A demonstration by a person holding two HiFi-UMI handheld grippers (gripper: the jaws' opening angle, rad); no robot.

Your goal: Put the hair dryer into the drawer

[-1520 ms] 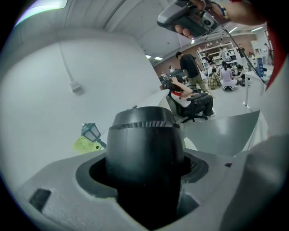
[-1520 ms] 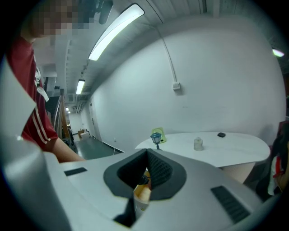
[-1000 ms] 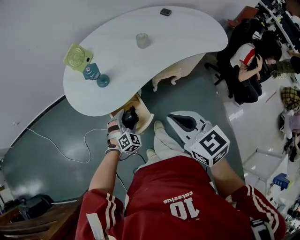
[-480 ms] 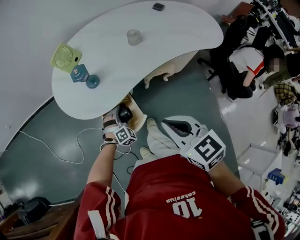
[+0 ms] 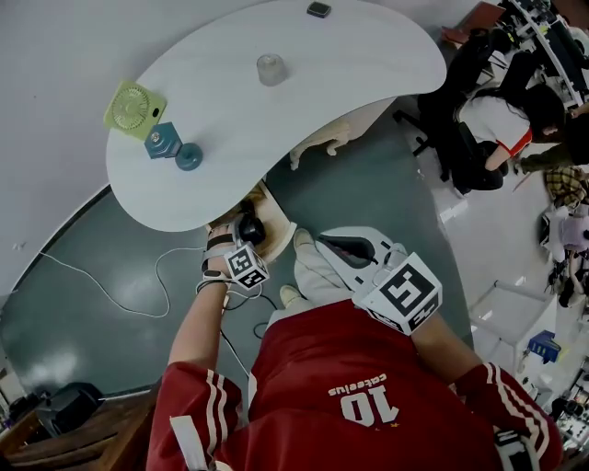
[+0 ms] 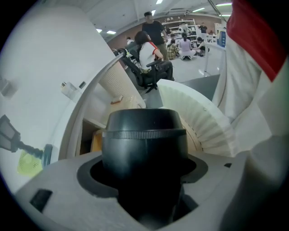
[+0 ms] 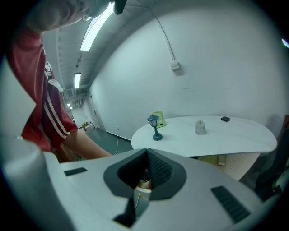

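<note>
The black hair dryer (image 5: 247,226) is held in my left gripper (image 5: 237,250), which is shut on it. It hangs over the open wooden drawer (image 5: 275,210) under the white table (image 5: 368,64). In the left gripper view the dryer's black barrel (image 6: 144,144) fills the jaws, with the drawer's wooden inside (image 6: 95,140) and its fluted white front (image 6: 203,119) beyond. My right gripper (image 5: 340,244) hovers to the right of the drawer, above the person's pale shoes. It is shut with nothing in it (image 7: 143,178).
On the table stand a green fan (image 5: 135,109), a blue lantern (image 5: 162,143), a glass cup (image 5: 271,69) and a small dark object (image 5: 319,9). A white cable (image 5: 110,292) runs across the green floor. People sit on office chairs (image 5: 488,110) at the far right.
The left gripper still holds the hair dryer over the drawer. The view has shifted a little. The right gripper has stayed beside it.
</note>
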